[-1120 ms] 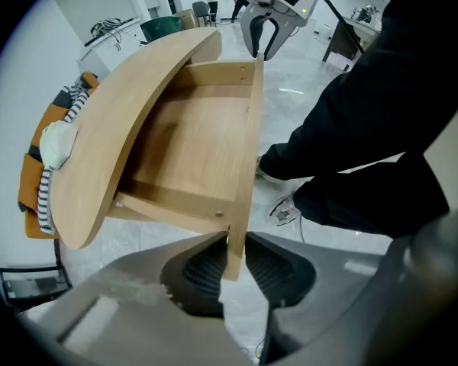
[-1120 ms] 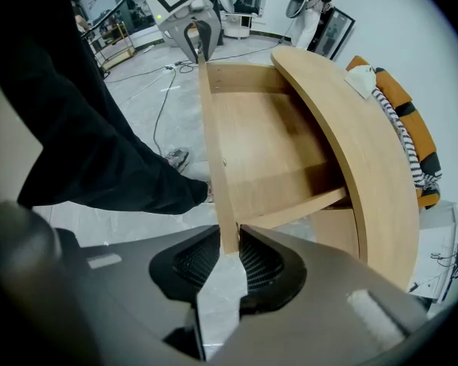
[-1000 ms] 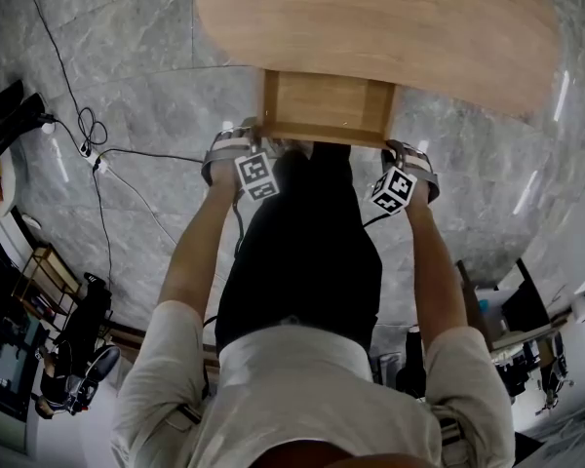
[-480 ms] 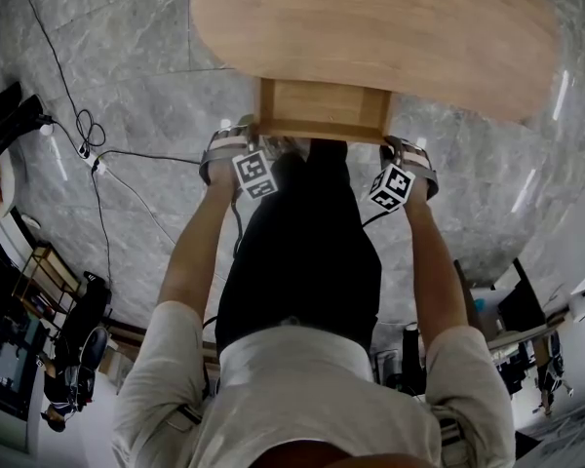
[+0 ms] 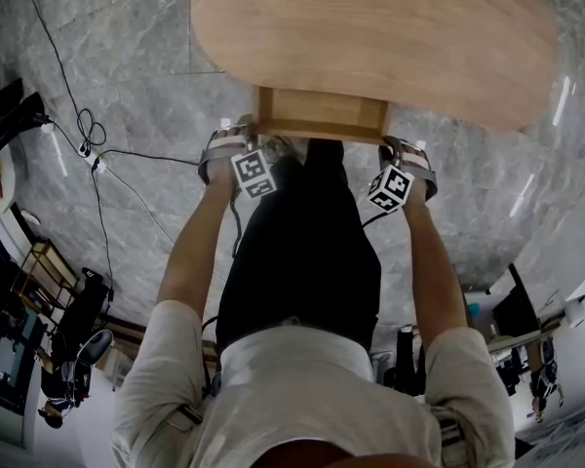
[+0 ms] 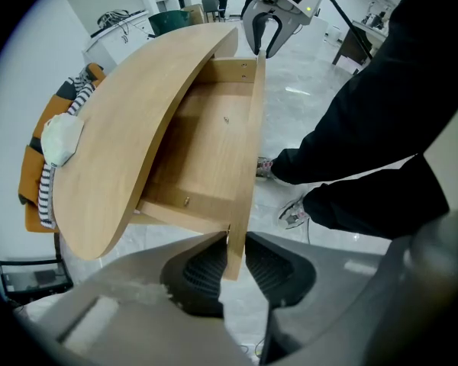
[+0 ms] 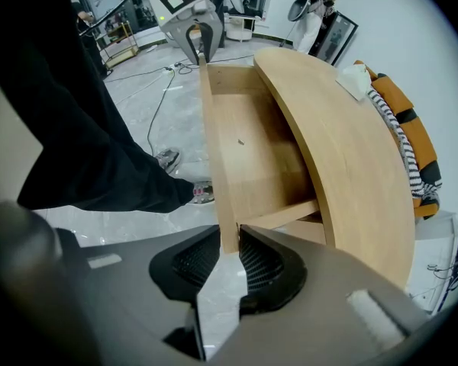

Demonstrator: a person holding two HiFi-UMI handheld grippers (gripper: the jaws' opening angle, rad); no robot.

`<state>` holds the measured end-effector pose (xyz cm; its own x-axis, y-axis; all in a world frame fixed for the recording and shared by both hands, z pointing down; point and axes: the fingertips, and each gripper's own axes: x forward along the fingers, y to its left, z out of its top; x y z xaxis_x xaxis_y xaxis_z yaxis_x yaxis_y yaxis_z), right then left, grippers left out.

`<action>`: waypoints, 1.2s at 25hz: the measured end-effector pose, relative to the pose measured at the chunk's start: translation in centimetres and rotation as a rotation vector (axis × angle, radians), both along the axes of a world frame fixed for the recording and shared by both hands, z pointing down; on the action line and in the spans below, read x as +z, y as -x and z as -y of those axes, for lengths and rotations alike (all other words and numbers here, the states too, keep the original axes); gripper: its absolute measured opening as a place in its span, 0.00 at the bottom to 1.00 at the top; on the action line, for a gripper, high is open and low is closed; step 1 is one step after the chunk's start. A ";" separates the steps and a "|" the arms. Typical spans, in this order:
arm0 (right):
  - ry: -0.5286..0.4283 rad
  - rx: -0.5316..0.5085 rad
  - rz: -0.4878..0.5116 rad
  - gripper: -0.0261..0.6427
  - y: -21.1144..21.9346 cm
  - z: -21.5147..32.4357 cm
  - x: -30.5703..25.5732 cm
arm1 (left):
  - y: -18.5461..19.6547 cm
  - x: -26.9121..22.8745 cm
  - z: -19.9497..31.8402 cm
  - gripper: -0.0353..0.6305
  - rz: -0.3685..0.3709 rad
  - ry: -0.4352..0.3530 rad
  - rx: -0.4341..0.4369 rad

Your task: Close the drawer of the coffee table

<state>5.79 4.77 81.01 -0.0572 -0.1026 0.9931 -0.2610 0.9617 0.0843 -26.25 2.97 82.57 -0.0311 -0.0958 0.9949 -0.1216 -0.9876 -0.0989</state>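
Closest to me, the left gripper (image 6: 233,259) and the right gripper (image 7: 230,258) both point straight down with their fingers (image 6: 202,269) clamped on the top edge of the drawer front (image 6: 248,128), 1 at each end. So the grab is done but the push isn't: the drawer (image 5: 322,115) is only partly in, its open box sticking out toward my legs. Further out, the rest of it sits tucked under the coffee table's worktop (image 5: 370,27), so I reckon what's left is shoving it flush.
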 end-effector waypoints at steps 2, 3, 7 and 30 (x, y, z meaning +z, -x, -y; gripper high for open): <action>-0.001 -0.003 0.004 0.17 -0.1 0.4 -0.1 | -0.1 0.0 0.2 0.20 0.001 0.003 -0.004; -0.002 -0.004 0.006 0.17 -0.1 0.5 -0.1 | -0.1 -0.1 0.3 0.20 0.003 0.005 -0.005; -0.001 -0.009 0.012 0.17 -0.3 0.7 -0.5 | -0.2 -0.5 0.5 0.20 0.012 0.006 -0.015; -0.021 0.009 0.027 0.17 -0.4 3.4 -0.1 | -0.2 -0.2 3.2 0.21 0.037 -0.020 -0.072</action>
<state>6.22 1.35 80.90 -0.0828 -0.1243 0.9888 -0.2725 0.9572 0.0975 -26.03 -0.24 82.39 -0.0751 -0.1115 0.9909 -0.1881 -0.9743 -0.1239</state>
